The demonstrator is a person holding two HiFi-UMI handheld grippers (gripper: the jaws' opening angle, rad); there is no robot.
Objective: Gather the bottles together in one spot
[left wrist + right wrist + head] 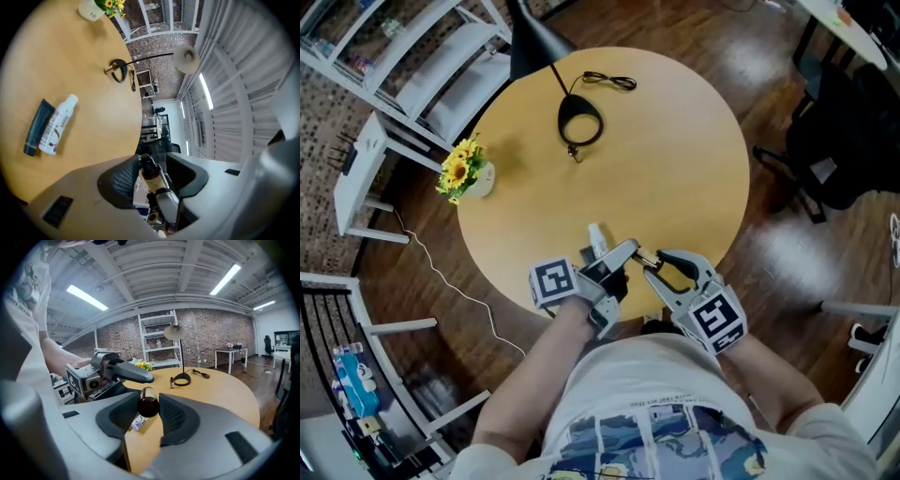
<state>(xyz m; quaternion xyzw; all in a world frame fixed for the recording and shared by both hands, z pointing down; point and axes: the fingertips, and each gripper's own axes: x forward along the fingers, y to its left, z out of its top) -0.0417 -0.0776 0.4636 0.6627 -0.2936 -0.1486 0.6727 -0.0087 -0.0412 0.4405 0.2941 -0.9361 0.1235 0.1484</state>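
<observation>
The right gripper is clenched on a small brown glass bottle, pinching it between both pads and holding it above the near edge of the round wooden table. The left gripper hangs just beside it with its jaws spread and nothing pressed between the pads. Its own view looks through the gap at the brown bottle, which is in the other gripper's grasp.

Two more containers lie on the tabletop close to the grippers, a white bottle and a dark blue tube, side by side and touching. Farther across the table stand a black desk lamp and a small pot of sunflowers, both well apart from the bottles.
</observation>
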